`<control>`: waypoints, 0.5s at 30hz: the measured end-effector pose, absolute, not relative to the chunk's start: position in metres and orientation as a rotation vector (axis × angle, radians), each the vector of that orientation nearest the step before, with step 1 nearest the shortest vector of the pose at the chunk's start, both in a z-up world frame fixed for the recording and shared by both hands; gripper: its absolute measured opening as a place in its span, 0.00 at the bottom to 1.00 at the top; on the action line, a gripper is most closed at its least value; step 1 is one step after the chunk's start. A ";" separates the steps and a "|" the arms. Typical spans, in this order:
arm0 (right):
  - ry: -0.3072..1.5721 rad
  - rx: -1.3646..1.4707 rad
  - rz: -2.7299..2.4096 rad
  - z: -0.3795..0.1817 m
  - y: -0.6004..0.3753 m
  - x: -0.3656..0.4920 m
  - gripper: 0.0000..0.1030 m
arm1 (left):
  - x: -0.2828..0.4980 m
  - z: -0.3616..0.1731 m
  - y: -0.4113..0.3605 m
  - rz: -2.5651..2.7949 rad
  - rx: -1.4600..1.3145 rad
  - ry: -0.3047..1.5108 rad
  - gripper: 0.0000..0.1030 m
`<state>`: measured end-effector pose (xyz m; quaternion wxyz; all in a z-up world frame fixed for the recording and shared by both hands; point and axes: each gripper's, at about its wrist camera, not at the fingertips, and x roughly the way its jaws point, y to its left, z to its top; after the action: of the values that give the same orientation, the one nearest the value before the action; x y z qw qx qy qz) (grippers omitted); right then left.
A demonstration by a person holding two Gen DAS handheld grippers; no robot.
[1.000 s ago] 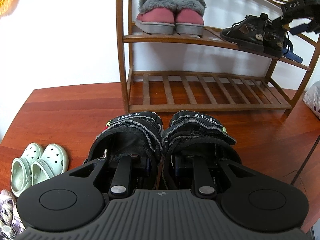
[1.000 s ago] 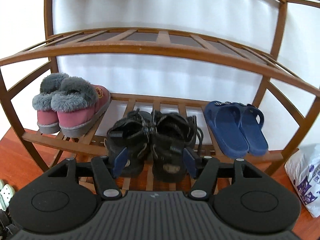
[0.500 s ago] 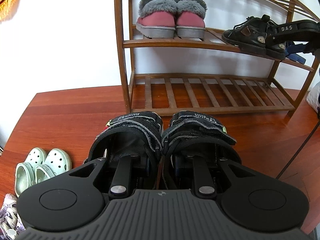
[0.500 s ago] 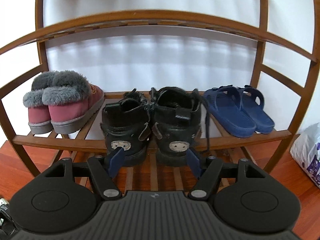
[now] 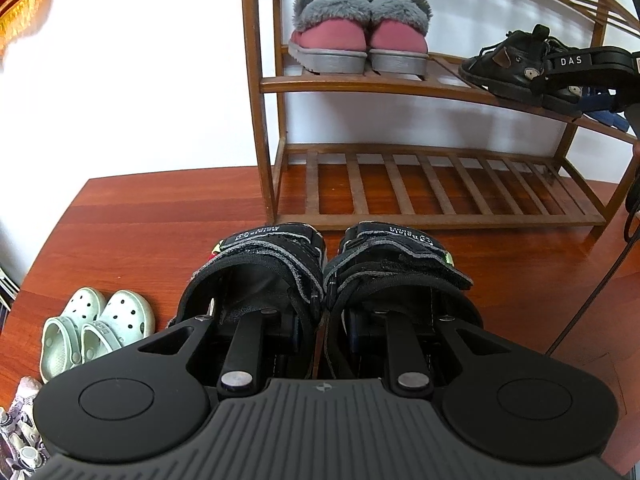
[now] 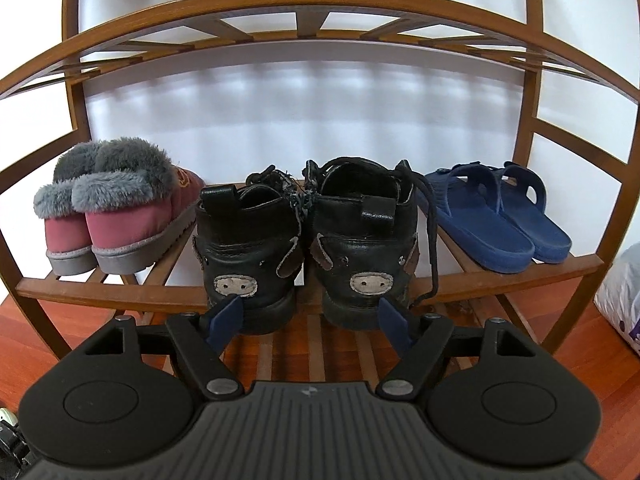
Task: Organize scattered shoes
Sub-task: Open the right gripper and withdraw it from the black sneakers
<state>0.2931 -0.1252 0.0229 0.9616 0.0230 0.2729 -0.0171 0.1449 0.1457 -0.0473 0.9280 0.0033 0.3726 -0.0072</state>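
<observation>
Since a second ago the right gripper [image 6: 310,314] has dropped from above the black boots [image 6: 308,240] to heel level behind them, and its blue pads have spread away from the leather. Its jaws are opening now, with the two heels just ahead of the gap and neither pad pressing on them. Both boots stand upright, side by side, on the middle shelf of the wooden rack [image 6: 112,290], each heel bearing a grey pig-snout patch; a loose black lace hangs over the shelf edge. Left of them sit pink slippers with grey fur [image 6: 116,220], right of them blue slides [image 6: 496,216], and a white plastic bag [image 6: 620,292] lies on the floor past the rack's right post.

The left gripper [image 5: 322,322] is clamped on a pair of black strapped shoes [image 5: 324,276], one finger inside each shoe so the inner walls are pinched together. Their straps carry small lettering, too distorted to read surely. Ahead, the rack's bottom shelf [image 5: 440,184] is bare slats. Mint green clogs [image 5: 96,324] rest on the red-brown floor [image 5: 140,232] to the left. Across the rack, the other gripper's arm shows "DAS" in white.
</observation>
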 end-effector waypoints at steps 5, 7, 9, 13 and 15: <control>0.554 0.054 -0.035 0.021 -0.126 0.311 0.78 | 0.150 -0.047 0.144 -0.001 0.010 0.769 0.23; 0.555 0.056 -0.035 0.020 -0.126 0.319 0.78 | 0.152 -0.047 0.144 0.005 0.012 0.771 0.23; 0.556 0.055 -0.035 0.018 -0.126 0.328 0.78 | 0.155 -0.047 0.143 0.008 0.012 0.775 0.23; 0.564 0.055 -0.029 0.015 -0.127 0.343 0.78 | 0.160 -0.048 0.142 0.013 0.013 0.780 0.23; 0.560 0.052 -0.025 0.013 -0.128 0.349 0.78 | 0.163 -0.049 0.140 0.014 0.016 0.781 0.23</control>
<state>0.3491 -0.1278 0.0132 0.9607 0.0256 0.2762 -0.0124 0.1629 0.1399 -0.0486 0.9247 0.0077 0.3806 0.0068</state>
